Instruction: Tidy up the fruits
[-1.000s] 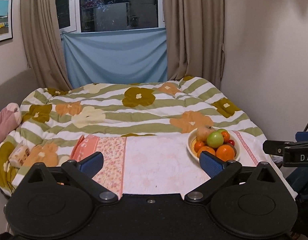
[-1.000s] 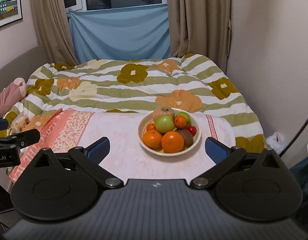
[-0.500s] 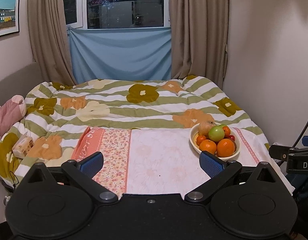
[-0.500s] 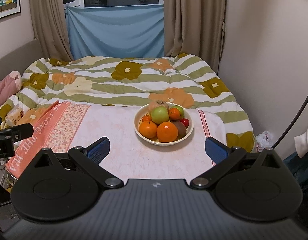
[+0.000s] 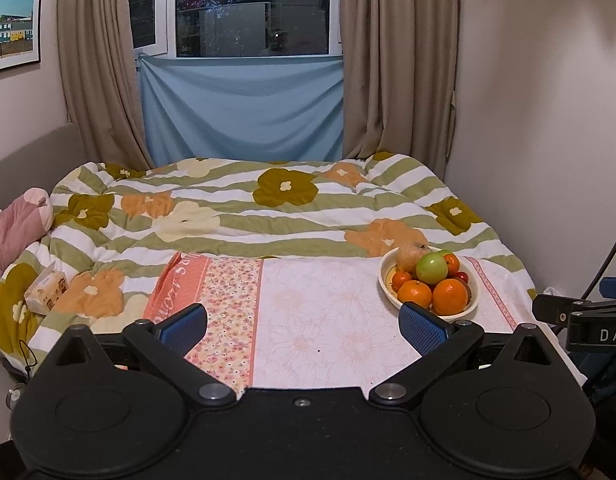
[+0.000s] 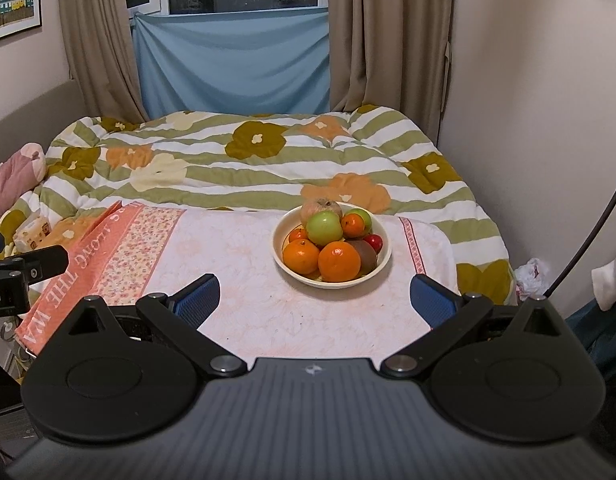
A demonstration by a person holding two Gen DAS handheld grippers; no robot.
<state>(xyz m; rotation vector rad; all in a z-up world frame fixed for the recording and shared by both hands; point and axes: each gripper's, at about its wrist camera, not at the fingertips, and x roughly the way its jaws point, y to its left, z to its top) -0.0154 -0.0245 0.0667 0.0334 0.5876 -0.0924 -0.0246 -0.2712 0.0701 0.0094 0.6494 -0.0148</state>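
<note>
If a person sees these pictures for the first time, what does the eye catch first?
First the cream bowl, heaped with oranges and a green apple, standing on the pink floral cloth at the near end of the bed. Behind it spreads the green-striped flowered quilt. Both the left gripper and the right gripper are open and hold nothing.

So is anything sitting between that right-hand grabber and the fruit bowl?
Nothing visible. The right gripper is open, and only bare pink cloth lies between its fingers and the bowl. The left gripper hangs off to the side, clear of that path.
</note>
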